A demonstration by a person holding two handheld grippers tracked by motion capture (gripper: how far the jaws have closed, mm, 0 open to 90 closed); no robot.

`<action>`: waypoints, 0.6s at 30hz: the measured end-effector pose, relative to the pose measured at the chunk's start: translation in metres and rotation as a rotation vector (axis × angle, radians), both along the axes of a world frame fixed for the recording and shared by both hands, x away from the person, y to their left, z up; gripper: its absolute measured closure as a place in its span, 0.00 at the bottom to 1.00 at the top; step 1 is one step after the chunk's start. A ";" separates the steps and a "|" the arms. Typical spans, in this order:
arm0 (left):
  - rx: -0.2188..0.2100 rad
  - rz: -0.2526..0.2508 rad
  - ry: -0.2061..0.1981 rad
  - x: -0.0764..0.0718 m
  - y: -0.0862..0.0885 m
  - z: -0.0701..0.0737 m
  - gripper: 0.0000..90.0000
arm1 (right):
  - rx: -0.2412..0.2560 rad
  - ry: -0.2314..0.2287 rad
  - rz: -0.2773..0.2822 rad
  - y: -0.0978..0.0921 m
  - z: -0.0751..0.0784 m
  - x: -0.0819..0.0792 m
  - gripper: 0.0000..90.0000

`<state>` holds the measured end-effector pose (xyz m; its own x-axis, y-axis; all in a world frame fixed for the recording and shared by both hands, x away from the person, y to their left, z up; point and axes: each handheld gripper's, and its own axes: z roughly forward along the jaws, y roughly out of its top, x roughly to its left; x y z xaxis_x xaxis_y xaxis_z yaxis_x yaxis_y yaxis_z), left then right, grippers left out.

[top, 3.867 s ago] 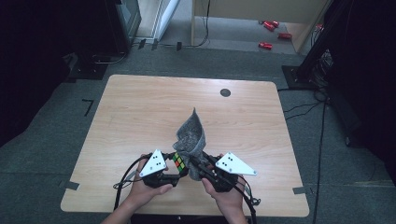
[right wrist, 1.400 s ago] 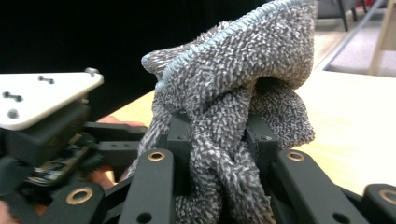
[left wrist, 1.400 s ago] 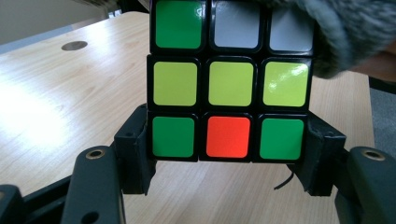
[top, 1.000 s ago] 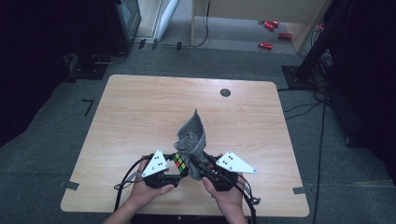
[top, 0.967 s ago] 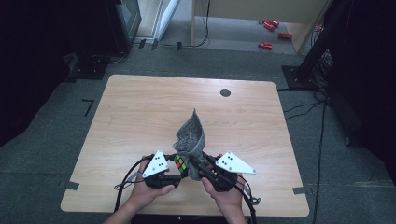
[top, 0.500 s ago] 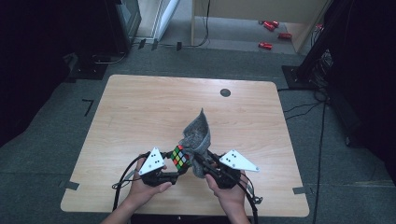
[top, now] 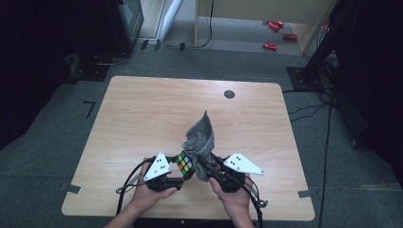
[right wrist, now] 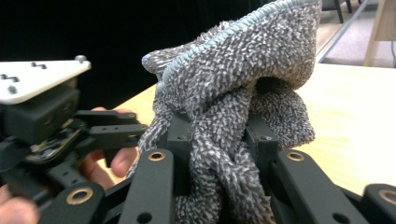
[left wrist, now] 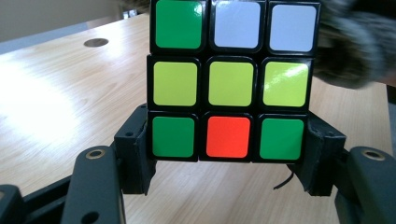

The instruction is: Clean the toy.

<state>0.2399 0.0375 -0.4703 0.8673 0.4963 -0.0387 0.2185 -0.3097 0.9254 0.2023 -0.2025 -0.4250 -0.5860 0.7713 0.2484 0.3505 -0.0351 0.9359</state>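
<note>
- Cube (top: 186, 164), a scrambled puzzle cube, sits in the left claw (top: 181, 172) near the bench (top: 142, 109) edge at 6 o'clock in the high view, raised off the wood.
- Left claw jaws are closed against the cube's bottom row, one on each side; the left gripper view shows that row (left wrist: 227, 136) as green, red, green, with a yellow row above it.
- Right claw (top: 203, 164) is clamped on a grey looped cloth (top: 199, 137); its jaws press a bunch of the fabric between them in the right gripper view (right wrist: 224, 154).
- Cloth stands up from that claw, its tip pointing toward 12 o'clock, its lower part just beside the cube at the cube's 3 o'clock.
- Hands (top: 152, 192) hold both tools close together.
- Dark round grommet (top: 229, 94) lies at 1 o'clock, well apart.
</note>
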 end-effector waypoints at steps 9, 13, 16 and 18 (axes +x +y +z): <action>0.044 -0.028 -0.021 -0.008 -0.012 -0.003 0.38 | -0.006 -0.030 0.050 0.010 0.003 -0.005 0.77; 0.019 -0.005 -0.009 -0.001 -0.003 -0.001 0.38 | -0.012 -0.001 0.000 0.001 -0.003 0.002 0.77; 0.004 0.008 0.001 0.002 0.002 0.000 0.38 | -0.005 0.004 -0.001 0.000 -0.003 0.001 0.77; 0.007 0.007 0.003 0.001 0.001 -0.001 0.38 | -0.007 -0.011 0.021 0.004 0.000 -0.002 0.77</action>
